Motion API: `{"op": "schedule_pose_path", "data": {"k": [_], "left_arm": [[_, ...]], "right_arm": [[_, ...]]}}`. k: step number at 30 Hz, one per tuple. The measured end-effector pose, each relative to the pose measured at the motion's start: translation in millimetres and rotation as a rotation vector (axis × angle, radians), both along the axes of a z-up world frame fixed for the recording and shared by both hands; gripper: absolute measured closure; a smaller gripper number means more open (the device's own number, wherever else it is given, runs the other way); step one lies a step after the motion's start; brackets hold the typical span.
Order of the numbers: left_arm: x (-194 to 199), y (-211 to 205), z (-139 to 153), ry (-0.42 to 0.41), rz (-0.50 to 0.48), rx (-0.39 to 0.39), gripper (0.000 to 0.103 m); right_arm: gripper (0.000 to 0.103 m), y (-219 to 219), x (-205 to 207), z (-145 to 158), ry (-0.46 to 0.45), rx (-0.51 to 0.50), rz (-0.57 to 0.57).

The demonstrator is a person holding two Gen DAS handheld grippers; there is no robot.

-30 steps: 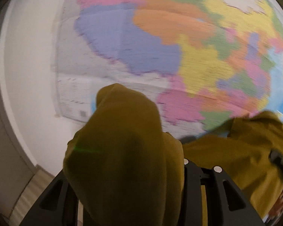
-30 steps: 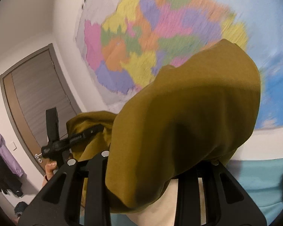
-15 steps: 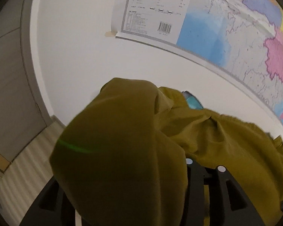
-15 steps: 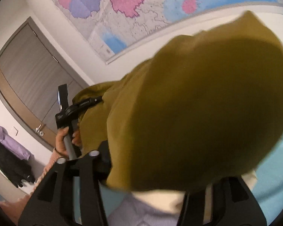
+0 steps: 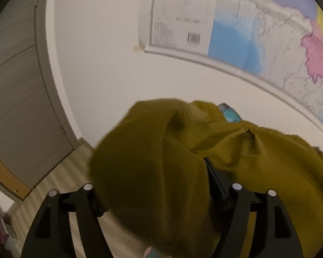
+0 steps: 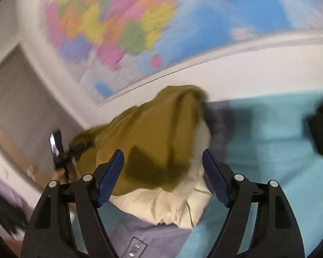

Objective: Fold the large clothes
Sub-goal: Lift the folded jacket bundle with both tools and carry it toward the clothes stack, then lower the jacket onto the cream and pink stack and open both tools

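Olive garment [image 5: 152, 172]: thick mustard-olive cloth, bunched and draped over the L gripper [image 5: 161, 195], running off to the R side of the L wrist view in soft folds. In the R wrist view the same cloth [image 6: 152, 137] lies heaped on a cream garment [image 6: 168, 202], which rests on a lavender shirt [image 6: 152, 238] w/ snap buttons, all on a light-blue surface [image 6: 264, 167].

L gripper: fingers mostly buried under cloth; only the black inner edge of one shows. Appears clamped on the fabric, but can't tell for sure.

R gripper [image 6: 162, 176]: jaws wide apart, blue pads [image 6: 111, 176] clear of the cloth, holding nothing.

Surroundings: wall map [image 5: 258, 34] w/ barcode panel, white wall, grey-brown door [image 5: 17, 99], wood-look floor [image 5: 62, 178]. R view also shows the other handheld unit w/ a hand [image 6: 61, 173] at L, and a dark object [image 6: 322, 126] cut off at the R edge.

Limits: R view heavily motion-blurred; garment shape (sleeves, collar) not readable.
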State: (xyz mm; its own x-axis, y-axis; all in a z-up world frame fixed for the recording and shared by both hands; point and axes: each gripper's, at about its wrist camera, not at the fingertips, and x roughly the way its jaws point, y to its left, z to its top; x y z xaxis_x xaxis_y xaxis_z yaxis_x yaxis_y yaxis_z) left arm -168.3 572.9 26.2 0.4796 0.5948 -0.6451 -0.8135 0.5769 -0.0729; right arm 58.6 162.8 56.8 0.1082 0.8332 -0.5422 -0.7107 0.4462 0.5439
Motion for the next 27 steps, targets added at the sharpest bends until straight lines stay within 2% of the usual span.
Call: {"op": "schedule_pose_path", "data": {"k": [2, 5, 7, 10, 15, 16, 18, 20, 24, 27], "left_arm": [[-10.9, -7.2, 7.1, -0.017, 0.012, 0.008, 0.026], [-30.2, -16.6, 16.5, -0.043, 0.045, 0.029, 0.025], [-38.7, -26.2, 20.4, -0.055, 0.029, 0.030, 0.025], [-38.7, -50.9, 23.2, -0.055, -0.049, 0.052, 0.025], [-12.0, -109.3, 22.9, -0.015, -0.228, 0.098, 0.023], [-9.8, -118.6, 23.6, -0.014, -0.248, 0.104, 0.020], [2.6, -141.5, 23.5, -0.005, -0.299, 0.132, 0.020], [13.6, -159.1, 22.6, 0.010, -0.334, 0.161, 0.019], [31.6, -184.8, 19.9, 0.023, -0.382, 0.193, 0.018], [39.6, -193.0, 18.4, 0.037, -0.400, 0.189, 0.017]], "right_arm": [[0.076, 9.6, -3.9, -15.7, 0.037, -0.038, 0.062], [0.077, 13.3, -14.2, -32.4, 0.001, -0.116, 0.077], [0.077, 15.2, -13.7, -34.2, 0.004, -0.137, 0.082], [0.074, 10.2, -15.0, -23.2, -0.025, -0.168, 0.065], [0.065, -9.9, -25.4, 15.1, -0.171, -0.103, -0.027], [0.064, -14.1, -27.6, 21.1, -0.195, -0.084, -0.030], [0.054, -7.6, -31.9, 32.5, -0.230, -0.051, 0.002], [0.053, 5.0, -34.5, 37.9, -0.267, -0.050, 0.015], [0.054, 39.9, -28.4, 35.9, -0.258, -0.043, 0.066], [0.054, 61.2, -21.8, 18.8, -0.220, -0.097, 0.094]]}}
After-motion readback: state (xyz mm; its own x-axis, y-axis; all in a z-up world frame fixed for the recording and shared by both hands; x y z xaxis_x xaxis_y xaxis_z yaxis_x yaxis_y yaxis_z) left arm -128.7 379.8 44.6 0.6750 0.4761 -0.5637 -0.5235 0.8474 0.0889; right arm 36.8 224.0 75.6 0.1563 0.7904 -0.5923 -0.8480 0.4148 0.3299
